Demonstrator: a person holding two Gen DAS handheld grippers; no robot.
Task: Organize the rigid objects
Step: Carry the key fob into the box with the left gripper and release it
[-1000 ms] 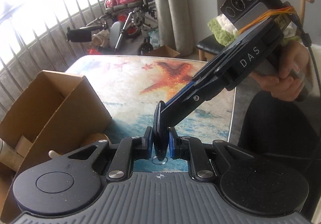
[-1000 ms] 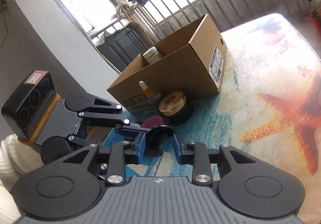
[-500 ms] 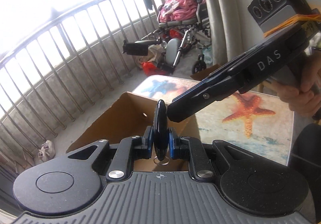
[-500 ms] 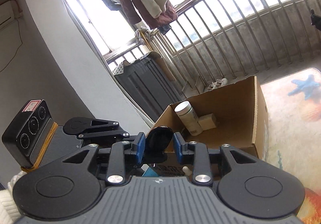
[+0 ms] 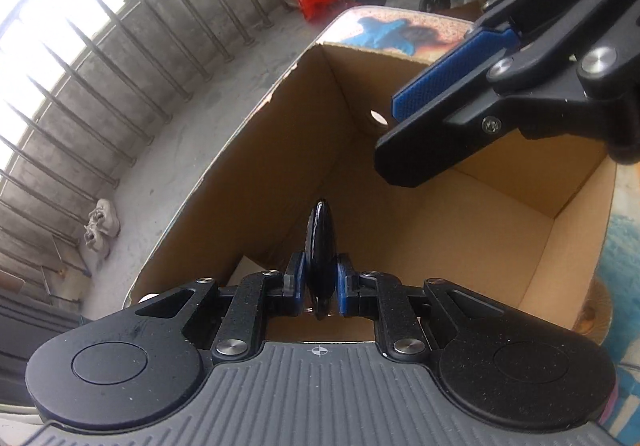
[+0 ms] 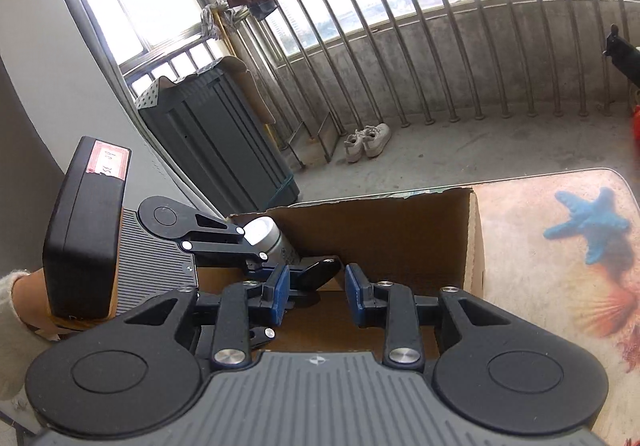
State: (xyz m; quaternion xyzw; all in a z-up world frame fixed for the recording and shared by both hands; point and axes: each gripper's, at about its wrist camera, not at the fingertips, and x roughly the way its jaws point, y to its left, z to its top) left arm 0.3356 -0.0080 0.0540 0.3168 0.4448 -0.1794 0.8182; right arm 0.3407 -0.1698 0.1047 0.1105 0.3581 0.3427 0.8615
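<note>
Nearest the left wrist camera, the left tongs (image 5: 320,286) are clenched on a flat black oval fob (image 5: 320,246), held edge-on between the blue pads, with a small ring hanging at its lower end. The fob sits in the air above the open cardboard box (image 5: 500,246), over the near part of the box floor, not touching wall or floor.

In the right wrist view the right tongs (image 6: 316,288) stand released: the jaws are parted, the right pad clear of the fob, and whether the left pad touches its edge cannot be told. They appear to carry nothing.

The step in hand looks like dropping the fob into the box. To do it well, bring the left tongs lower inside the walls before letting go, so the fob falls a short way and does not bounce out or skid. Keep it clear of the silver-capped bottle (image 6: 268,242) lying at the left end of the box, and aim at bare cardboard. Draw the right tongs aside first; in the left view they hang over the far half of the box, close to the path.

Beyond the box, the printed surface (image 6: 560,266) with its blue starfish (image 6: 592,222) runs to the far edge, and the balcony railing (image 6: 440,26) lies behind.
</note>
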